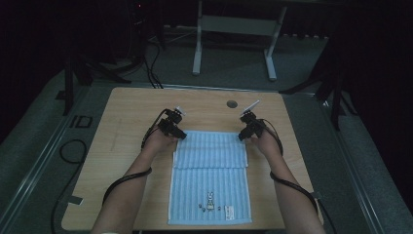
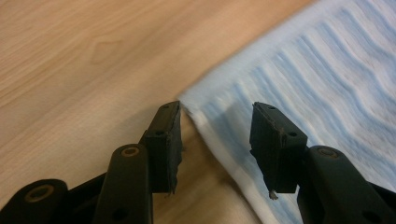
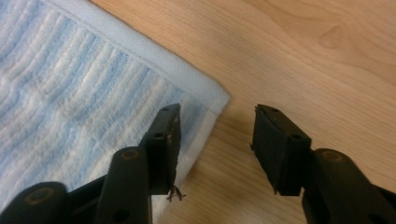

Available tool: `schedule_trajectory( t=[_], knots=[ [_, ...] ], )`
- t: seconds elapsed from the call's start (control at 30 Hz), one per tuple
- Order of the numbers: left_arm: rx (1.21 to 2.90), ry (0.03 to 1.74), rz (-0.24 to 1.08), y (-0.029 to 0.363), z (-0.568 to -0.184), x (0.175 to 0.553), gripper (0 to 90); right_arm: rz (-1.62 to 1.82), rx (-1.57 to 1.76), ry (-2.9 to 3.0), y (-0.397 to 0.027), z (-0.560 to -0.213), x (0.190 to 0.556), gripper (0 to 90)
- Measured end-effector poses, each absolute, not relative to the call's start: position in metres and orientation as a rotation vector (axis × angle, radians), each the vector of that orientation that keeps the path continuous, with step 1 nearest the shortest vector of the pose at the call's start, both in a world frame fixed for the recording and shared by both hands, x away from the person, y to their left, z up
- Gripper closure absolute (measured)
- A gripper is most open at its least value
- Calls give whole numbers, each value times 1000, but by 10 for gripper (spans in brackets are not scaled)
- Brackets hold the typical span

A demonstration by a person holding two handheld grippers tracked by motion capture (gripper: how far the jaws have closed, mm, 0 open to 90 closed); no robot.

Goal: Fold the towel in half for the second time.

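A light blue striped towel (image 1: 210, 173) lies on the wooden table (image 1: 122, 126), its far part folded over so that a fold edge runs across the middle. My left gripper (image 1: 178, 134) is open at the towel's far left corner (image 2: 187, 100), and that corner lies between its jaws. My right gripper (image 1: 242, 136) is open at the far right corner (image 3: 222, 95), with its jaws on either side of the towel's edge. Neither gripper holds anything. The towel (image 2: 317, 74) fills the right of the left gripper view, and the towel (image 3: 79, 88) fills the left of the right gripper view.
A small printed figure and a label (image 1: 211, 202) mark the towel's near end. A round grommet hole (image 1: 232, 104) sits in the table near the far edge. Beyond the table stands a metal desk frame (image 1: 234, 34), and cables (image 1: 68, 151) lie on the floor at left.
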State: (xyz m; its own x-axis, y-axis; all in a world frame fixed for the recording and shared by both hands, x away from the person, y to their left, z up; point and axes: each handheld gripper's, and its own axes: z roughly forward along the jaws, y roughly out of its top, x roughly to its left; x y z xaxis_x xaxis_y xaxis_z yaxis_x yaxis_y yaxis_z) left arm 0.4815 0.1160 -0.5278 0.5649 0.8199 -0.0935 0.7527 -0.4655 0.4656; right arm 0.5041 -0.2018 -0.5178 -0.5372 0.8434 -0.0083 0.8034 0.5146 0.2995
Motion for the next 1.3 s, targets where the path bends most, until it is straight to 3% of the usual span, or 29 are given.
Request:
schedule_trajectory(
  t=[0.23,0.33,0.43,0.47,0.5,0.57,0.93,1.3],
  knots=[
    [2314,1264,156,113,-532,489,529,390,1408,2637,-193,-520,509,586],
    [2314,1260,175,109,-532,489,535,375,1398,2651,-191,-519,510,671],
    [2332,1234,190,105,-532,487,605,378,1380,2660,-189,-519,508,773],
    [2335,1226,181,104,-532,487,752,373,1346,2674,-186,-519,507,826],
    [2348,1212,174,103,-532,486,808,360,1324,2668,-184,-519,506,834],
    [2347,1196,175,101,-530,484,831,370,1305,2665,-183,-515,504,837],
    [2241,1058,248,115,-461,463,840,496,1210,2595,-186,-464,491,837],
    [2146,960,348,139,-382,429,839,676,1015,2467,-187,-382,455,836]
  ],
)
